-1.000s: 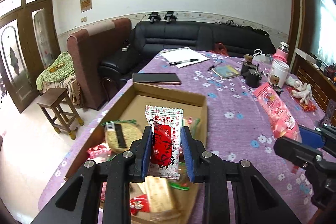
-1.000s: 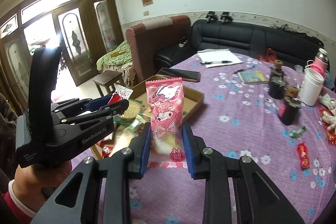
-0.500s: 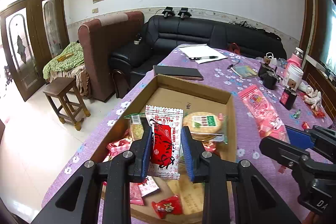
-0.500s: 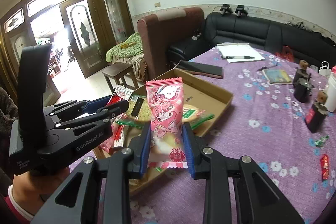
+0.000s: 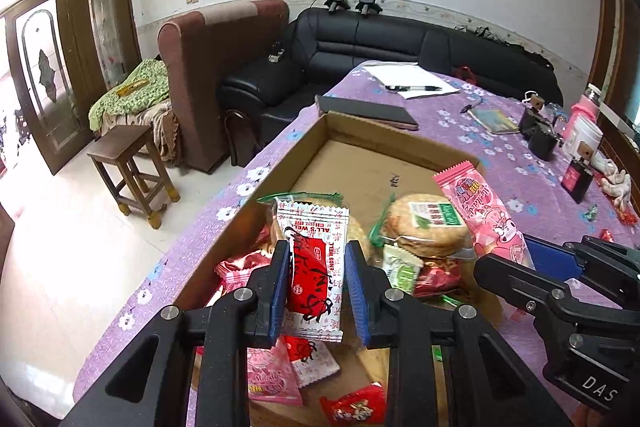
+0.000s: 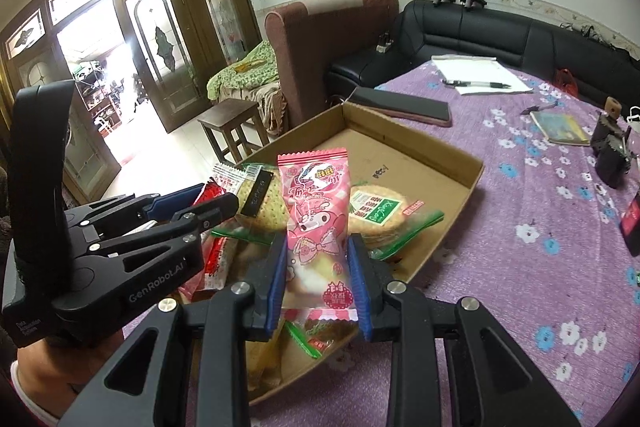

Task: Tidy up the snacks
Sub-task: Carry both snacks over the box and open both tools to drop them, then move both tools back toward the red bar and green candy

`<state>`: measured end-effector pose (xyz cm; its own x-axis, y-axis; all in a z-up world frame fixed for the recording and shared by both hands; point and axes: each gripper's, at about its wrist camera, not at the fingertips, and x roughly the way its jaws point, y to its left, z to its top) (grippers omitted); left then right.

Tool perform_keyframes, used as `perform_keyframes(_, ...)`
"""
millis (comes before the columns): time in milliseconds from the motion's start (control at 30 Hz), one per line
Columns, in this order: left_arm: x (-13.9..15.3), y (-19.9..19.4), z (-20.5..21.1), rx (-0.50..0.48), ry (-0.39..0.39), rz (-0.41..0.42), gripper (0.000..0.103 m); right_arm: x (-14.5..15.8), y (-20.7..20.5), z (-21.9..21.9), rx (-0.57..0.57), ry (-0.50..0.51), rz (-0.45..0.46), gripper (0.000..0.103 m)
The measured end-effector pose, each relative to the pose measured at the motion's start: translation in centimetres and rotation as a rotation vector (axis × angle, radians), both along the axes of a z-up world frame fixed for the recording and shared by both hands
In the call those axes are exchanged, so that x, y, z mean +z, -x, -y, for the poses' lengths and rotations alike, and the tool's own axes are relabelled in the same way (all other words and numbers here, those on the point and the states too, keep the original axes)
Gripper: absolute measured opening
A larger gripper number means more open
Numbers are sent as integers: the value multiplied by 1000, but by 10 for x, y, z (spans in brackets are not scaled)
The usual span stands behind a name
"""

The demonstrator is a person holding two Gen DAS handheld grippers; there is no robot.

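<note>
Snack packets (image 5: 424, 227) in box (image 5: 400, 143)

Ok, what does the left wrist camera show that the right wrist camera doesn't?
Only the left wrist view shows the white cup with the pink bottle behind it, and the red rabbit candy at the box's near end. Only the right wrist view shows the person's hand under the left gripper. Both show the cardboard box, the red-and-white packet the left gripper holds, and the pink packet held by the right gripper.
</note>
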<state>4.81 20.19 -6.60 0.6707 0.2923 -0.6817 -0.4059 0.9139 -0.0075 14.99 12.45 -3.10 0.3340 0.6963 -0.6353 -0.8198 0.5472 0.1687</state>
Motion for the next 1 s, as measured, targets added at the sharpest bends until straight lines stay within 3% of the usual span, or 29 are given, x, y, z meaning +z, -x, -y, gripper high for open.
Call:
perform_keyframes(533,-15,-14,-15,33,23,-39,31,-19,-18,-22,8,51,-9,30)
perform_keyframes(633,-13,-12,-16,40,27,-29,33,-17,-17,-20,5,39,-13,35)
perform_keyframes(700,-9,-10,-16,45,25,-15,41,-13,-16,-16,0,33,-2,40)
perform_keyframes(767,-4,-6,-15,50,16,1,57,-7,-14,-12,-3,19,8,42)
perform_keyframes(933,13,3,-7,50,-11,44,61,10,-10,7,-24,-13,32,42)
perform_keyframes(1000,19,6,-1,44,-18,57,68,16,-9,18,-38,-23,41,46)
